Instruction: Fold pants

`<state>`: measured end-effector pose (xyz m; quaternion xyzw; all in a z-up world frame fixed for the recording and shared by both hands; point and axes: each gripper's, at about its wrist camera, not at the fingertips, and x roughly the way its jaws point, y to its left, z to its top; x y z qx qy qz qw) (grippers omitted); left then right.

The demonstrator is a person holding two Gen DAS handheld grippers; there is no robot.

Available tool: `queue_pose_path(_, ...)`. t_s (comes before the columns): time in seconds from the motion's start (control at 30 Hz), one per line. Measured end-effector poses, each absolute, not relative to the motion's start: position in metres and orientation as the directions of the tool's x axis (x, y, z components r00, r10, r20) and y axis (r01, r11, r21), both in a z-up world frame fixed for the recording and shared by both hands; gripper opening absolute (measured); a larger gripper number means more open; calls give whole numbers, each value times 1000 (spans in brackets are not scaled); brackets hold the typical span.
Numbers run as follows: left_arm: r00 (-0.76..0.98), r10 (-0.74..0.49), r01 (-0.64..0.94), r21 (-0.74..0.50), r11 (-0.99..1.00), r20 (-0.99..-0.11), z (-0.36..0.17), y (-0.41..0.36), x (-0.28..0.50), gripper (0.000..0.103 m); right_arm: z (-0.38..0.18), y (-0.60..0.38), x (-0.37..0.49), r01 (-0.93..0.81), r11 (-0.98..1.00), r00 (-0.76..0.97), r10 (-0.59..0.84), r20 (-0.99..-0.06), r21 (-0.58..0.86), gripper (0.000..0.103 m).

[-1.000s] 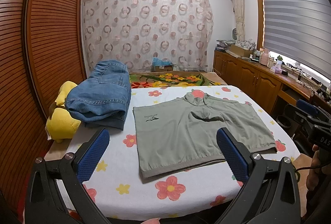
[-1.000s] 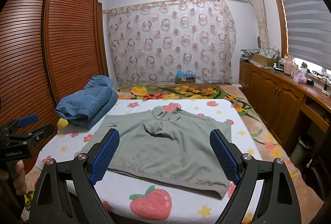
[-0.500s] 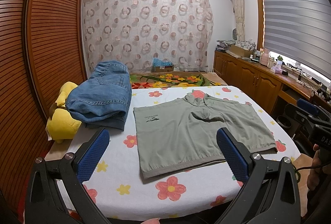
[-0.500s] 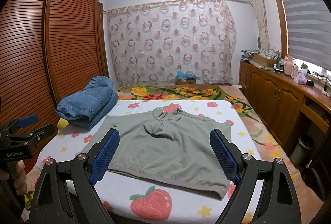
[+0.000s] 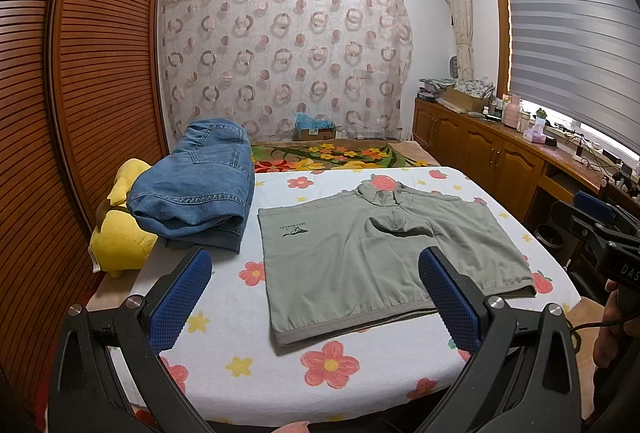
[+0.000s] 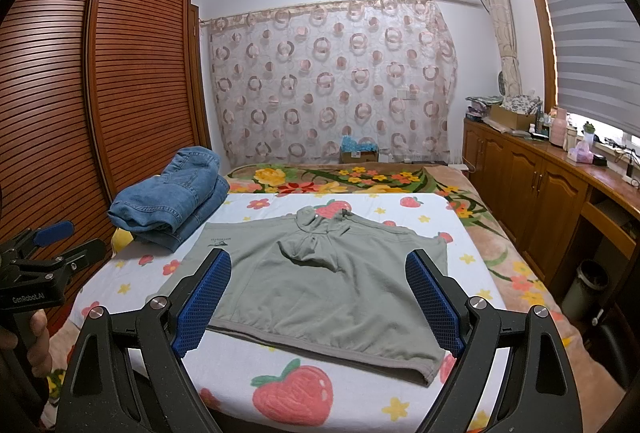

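- Up front, the left gripper (image 5: 314,291) hangs above the near edge of the bed, its jaws spread wide with nothing between the blue pads (image 5: 180,299).
- Likewise the right gripper (image 6: 318,299) hangs over the near edge, jaws wide and empty; its blue pads (image 6: 434,303) frame the cloth below without touching it.
- Each gripper shows at the edge of the other's view, the right one (image 5: 604,229) at the far right and the left one (image 6: 42,261) at the far left, both off the side of the bed.
- Beyond the jaws, the grey-green shorts (image 5: 380,253) lie spread flat on the sheet (image 5: 256,361), waistband nearest the grippers, legs pointing away, with some bunched cloth near the crotch.
- A small dark logo (image 5: 294,229) sits on the left leg.
- Just left of the shorts is a folded pile of blue jeans (image 5: 198,189), near but apart from them.
- A yellow plush toy (image 5: 118,233) lies against the jeans at the bed's left edge.
- Further out are a brown slatted wardrobe (image 6: 80,93), a curtain with ring patterns (image 6: 332,81), and wooden cabinets (image 6: 532,185) under the window.
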<state>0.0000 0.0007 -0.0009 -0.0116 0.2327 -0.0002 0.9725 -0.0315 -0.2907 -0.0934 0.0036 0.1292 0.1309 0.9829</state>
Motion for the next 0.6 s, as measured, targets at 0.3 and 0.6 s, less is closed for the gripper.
queue_pose_path(0.3, 878, -15, 2, -29, 1000, -479, 3, -3, -5, 103, -94, -292, -27, -252, 967, 929, 254, -268, 45, 90)
queue_pose_path(0.6, 849, -32, 14, -37, 999, -528, -22, 1, 16, 103, -100, -293, -18, -242, 969, 920, 244, -308, 43, 90)
